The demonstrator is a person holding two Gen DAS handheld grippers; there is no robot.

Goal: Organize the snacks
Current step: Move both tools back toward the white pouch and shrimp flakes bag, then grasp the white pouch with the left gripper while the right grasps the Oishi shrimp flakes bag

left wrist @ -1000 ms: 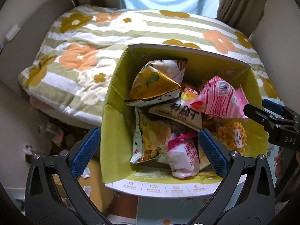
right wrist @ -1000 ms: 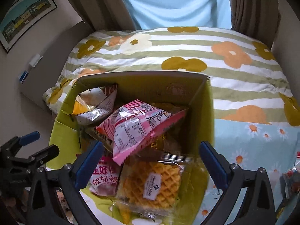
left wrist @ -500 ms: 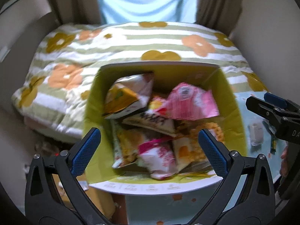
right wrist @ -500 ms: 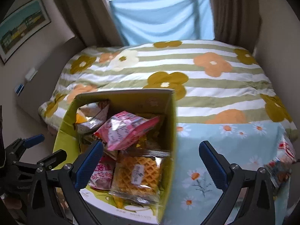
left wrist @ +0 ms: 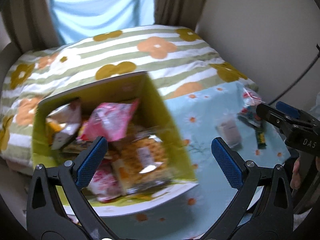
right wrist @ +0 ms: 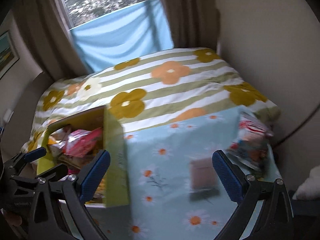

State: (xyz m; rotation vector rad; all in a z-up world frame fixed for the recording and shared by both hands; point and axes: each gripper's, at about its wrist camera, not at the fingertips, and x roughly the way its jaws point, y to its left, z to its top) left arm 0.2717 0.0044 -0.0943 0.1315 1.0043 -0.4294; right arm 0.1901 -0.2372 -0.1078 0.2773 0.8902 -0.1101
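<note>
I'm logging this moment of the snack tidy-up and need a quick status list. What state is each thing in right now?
left gripper: open, empty
right gripper: open, empty
yellow-green box: open-topped, crammed with snacks
pink packet: on top of the pile in the box
waffle pack: in the box, near front
brown packet: loose, flat on the daisy cloth
colourful bags: loose, at the cloth's right edge
green stick pack: loose on the cloth
</note>
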